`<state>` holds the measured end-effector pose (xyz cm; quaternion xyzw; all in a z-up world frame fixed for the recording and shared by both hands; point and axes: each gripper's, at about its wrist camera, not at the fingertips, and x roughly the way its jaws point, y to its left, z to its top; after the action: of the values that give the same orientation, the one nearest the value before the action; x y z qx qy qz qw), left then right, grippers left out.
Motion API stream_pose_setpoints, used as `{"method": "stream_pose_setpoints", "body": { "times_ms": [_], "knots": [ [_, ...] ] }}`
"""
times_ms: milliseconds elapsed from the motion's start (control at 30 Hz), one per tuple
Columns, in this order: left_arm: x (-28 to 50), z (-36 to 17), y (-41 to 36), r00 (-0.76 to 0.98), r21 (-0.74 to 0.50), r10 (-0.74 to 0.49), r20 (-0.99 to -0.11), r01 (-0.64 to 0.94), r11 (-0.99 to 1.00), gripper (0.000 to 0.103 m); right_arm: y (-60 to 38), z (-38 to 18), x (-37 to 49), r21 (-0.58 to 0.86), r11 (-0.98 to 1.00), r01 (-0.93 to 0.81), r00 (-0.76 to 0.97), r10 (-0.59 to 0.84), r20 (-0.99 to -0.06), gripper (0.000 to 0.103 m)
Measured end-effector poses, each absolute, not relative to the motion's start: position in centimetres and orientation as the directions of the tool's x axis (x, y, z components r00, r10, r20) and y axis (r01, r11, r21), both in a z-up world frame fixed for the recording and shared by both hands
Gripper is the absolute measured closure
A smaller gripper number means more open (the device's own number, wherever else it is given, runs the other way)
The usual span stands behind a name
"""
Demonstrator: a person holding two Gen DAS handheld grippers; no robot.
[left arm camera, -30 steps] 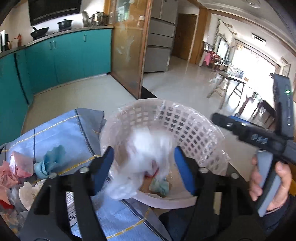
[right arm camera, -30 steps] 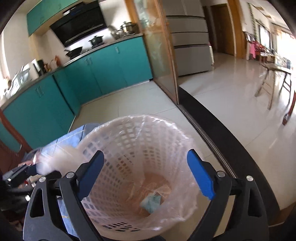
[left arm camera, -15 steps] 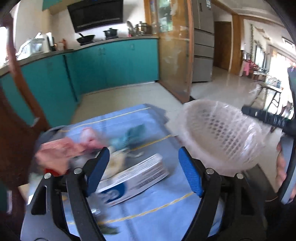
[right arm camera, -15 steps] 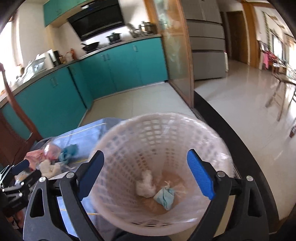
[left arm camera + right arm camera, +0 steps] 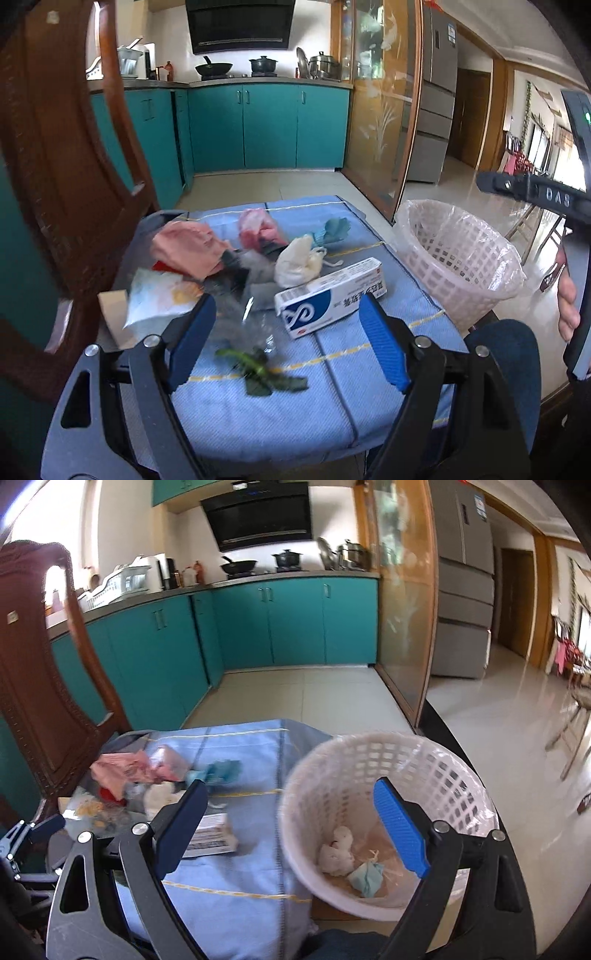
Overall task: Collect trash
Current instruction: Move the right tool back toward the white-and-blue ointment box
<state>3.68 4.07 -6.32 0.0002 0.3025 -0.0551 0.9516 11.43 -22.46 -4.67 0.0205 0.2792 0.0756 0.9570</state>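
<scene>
A white mesh basket lined with clear plastic stands at the right edge of a blue cloth. It shows in the right wrist view holding a white tissue wad and a light blue wad. On the cloth lie a white and blue box, a cream wad, pink crumpled paper, a teal wad and a green scrap. My left gripper is open and empty above the cloth. My right gripper is open and empty beside the basket.
A dark wooden chair back rises at the left of the cloth. Teal kitchen cabinets line the far wall. A glass partition and tiled floor lie to the right.
My left gripper let a white wad drop into the basket, then swung left, back over the trash on the cloth. My right gripper shifted left so the basket now sits to its right.
</scene>
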Motion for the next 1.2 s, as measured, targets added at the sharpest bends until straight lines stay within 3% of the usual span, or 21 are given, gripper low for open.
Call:
{"method": "stream_pose_setpoints", "body": {
  "times_ms": [167,333,467,633,900,1000,1133,1200],
  "knots": [
    [1.6,-6.9,5.8,0.818,-0.097,-0.162,-0.552,0.130,0.987,0.020,-19.6,-2.9,8.5,0.076,0.990,-0.116,0.894,0.138,-0.427,0.003],
    [0.4,-7.0,7.2,0.807,-0.123,-0.228,-0.545,0.192,0.974,0.019,-16.4,-2.2,7.3,-0.012,0.995,-0.096,0.898,0.081,-0.433,0.003],
    [0.2,-7.3,8.2,0.801,-0.130,-0.256,-0.541,0.221,0.967,0.018,-14.1,-1.6,6.5,-0.106,0.994,-0.033,0.926,-0.009,-0.378,0.003],
    [-0.1,-7.8,9.3,0.796,-0.122,-0.239,-0.557,0.207,0.971,0.018,-11.8,-1.1,10.6,-0.176,0.973,-0.147,0.873,0.044,-0.486,0.003],
    [-0.7,-8.5,9.6,0.799,-0.088,-0.122,-0.589,0.087,0.992,0.018,-10.7,-4.4,17.5,-0.102,0.952,-0.287,0.804,0.181,-0.566,0.003],
    [-0.7,-8.6,9.5,0.802,-0.078,-0.076,-0.593,0.036,0.996,0.018,-12.1,-6.5,17.9,-0.045,0.940,-0.339,0.748,0.240,-0.618,0.013],
    [-0.3,-8.8,9.4,0.797,-0.060,-0.027,-0.603,-0.012,0.998,0.019,-13.8,-8.2,18.4,0.066,0.918,-0.390,0.705,0.344,-0.620,0.026],
    [0.5,-9.1,9.3,0.780,-0.064,-0.012,-0.625,-0.036,0.997,0.028,-14.0,-9.2,19.1,0.102,0.903,-0.417,0.678,0.384,-0.627,0.036]
  ]
}}
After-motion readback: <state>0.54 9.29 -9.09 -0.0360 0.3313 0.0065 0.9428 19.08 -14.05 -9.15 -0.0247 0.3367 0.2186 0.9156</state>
